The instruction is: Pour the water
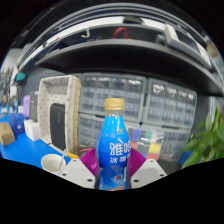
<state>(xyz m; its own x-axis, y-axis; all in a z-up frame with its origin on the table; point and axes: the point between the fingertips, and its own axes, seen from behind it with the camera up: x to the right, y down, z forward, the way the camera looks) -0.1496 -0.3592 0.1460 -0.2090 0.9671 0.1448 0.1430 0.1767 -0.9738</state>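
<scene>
We are gripping the blue bottle [115, 145] between closed gripper [112, 168] fingers; its cap is on, risking slipping while tilting.

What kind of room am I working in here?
Probably a workshop or lab: drawer cabinets line the back wall, with a boxy machine on the blue table. The gripper is shut on the bottle.

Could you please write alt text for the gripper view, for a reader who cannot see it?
A blue bottle with a gold cap stands upright between the fingers of the hand-held gripper. Behind it to the right is a clear plastic cup, with drawer cabinets beyond.
</scene>
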